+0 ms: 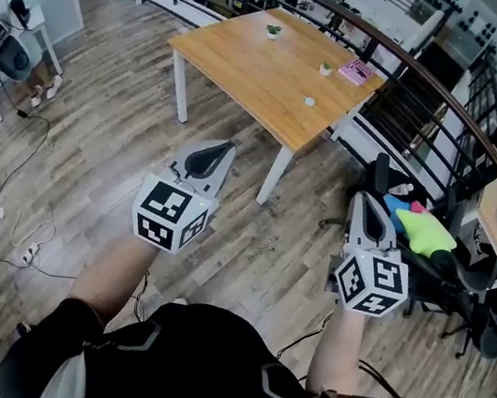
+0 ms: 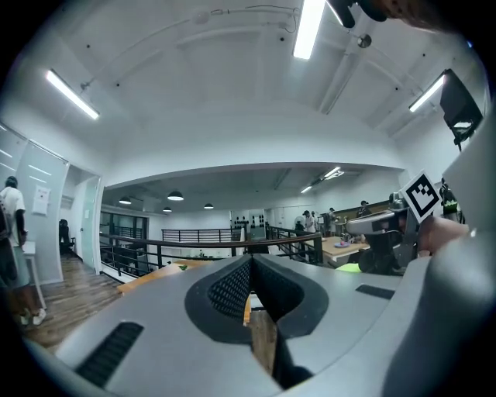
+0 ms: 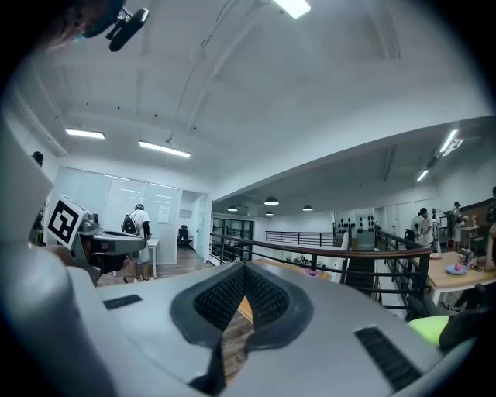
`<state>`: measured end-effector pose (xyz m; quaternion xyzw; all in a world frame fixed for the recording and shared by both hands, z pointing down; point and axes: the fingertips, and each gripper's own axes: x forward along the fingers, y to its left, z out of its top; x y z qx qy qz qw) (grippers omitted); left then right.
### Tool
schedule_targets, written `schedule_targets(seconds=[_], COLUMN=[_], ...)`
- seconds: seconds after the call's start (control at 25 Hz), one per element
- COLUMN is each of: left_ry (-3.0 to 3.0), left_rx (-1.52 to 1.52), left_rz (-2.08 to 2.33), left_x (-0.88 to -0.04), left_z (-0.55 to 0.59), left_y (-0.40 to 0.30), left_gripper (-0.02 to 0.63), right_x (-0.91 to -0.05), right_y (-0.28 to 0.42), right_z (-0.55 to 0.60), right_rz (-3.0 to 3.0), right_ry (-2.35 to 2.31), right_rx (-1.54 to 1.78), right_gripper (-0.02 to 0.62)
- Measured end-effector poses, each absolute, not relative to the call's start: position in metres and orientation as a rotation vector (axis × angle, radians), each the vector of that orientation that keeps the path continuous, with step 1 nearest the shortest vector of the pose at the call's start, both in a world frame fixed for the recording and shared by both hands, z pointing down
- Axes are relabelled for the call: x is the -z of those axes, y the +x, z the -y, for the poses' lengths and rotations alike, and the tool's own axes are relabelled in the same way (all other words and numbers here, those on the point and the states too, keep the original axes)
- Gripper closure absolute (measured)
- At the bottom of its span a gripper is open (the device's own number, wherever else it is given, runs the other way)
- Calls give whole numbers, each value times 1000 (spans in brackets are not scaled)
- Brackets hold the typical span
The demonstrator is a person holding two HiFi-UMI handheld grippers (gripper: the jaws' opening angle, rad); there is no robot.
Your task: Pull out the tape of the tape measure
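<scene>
Both tongs were held in the air on the near side of the light wooden table with white legs [image 1: 252,70], above the grey-brown plank floor [image 1: 97,138] and well apart from the table top. The left grey two-jaw gripper [image 1: 211,151] pointed toward the table's near corner. The right grey two-jaw gripper [image 1: 368,213] hung off the table's right side, close to the black metal railing with a brown handrail [image 1: 406,116] that ran behind the table.

In the left gripper view the black ribbed pads [image 2: 229,288] met at their tips, so the jaws were together with nothing clamped. Only a slit of floor and table edge showed below the meeting point. The right gripper view showed the same: its black ribbed pads [image 3: 218,298] were pressed tip to tip and empty.

No tape measure could be made out for certain. On the table lay a small pale round thing [image 1: 309,101] near the front right edge, too small to identify. A tiny green plant in a white pot [image 1: 325,67] stood just behind it. A flat pink box [image 1: 355,71] sat at the table's right corner, and another small green plant [image 1: 272,30] stood at the far corner. Neither gripper touched any of these
</scene>
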<state>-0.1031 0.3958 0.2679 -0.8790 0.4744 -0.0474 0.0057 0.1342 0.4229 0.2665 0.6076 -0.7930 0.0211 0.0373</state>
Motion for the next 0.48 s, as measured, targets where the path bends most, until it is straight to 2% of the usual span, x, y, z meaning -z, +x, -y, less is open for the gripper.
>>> schedule_targets(seconds=[0.48], left_ry=[-2759], left_rx=[95], left_rz=[-1509], left_x=[-266], left_z=[-392], left_y=[-125], left_gripper=[572], right_x=[-266], right_y=[119], right_z=[-418], right_rz=[2451], right_ry=[1855], right_rx=[-75], right_gripper=[578])
